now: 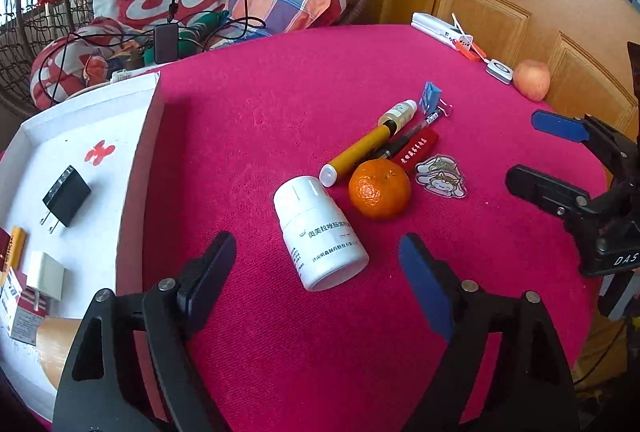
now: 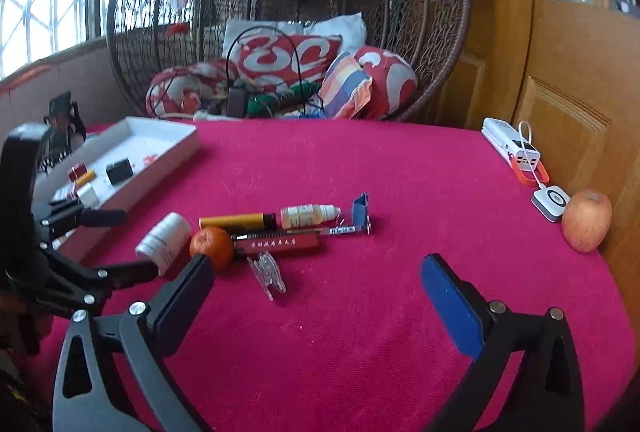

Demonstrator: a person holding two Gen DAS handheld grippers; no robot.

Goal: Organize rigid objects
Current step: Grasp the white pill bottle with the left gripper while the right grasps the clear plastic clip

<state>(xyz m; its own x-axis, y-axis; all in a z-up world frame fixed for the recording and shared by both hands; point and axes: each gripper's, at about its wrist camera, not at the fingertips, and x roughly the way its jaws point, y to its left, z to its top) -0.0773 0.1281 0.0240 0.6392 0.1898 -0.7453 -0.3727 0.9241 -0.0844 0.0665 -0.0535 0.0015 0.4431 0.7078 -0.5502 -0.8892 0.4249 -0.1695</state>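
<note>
A white pill bottle (image 1: 320, 232) lies on its side on the red tablecloth (image 1: 280, 112), between and just beyond the fingers of my open, empty left gripper (image 1: 316, 272). Beyond it lie a tangerine (image 1: 379, 188), a yellow tube (image 1: 360, 152), a small dropper bottle (image 1: 398, 112), a pen (image 1: 412, 134), a red case (image 1: 416, 148), a blue binder clip (image 1: 430, 97) and a cartoon clip (image 1: 440, 178). My right gripper (image 2: 320, 296) is open and empty, short of this cluster (image 2: 280, 232); it also shows at the right of the left wrist view (image 1: 548, 156).
A white box tray (image 1: 100, 136) at the table's left holds a black charger (image 1: 66, 196), a white charger (image 1: 46, 274) and small boxes. A power bank (image 2: 510, 148), a small white device (image 2: 550, 202) and an apple (image 2: 586, 220) sit by the wooden door. A wicker chair with cushions stands behind.
</note>
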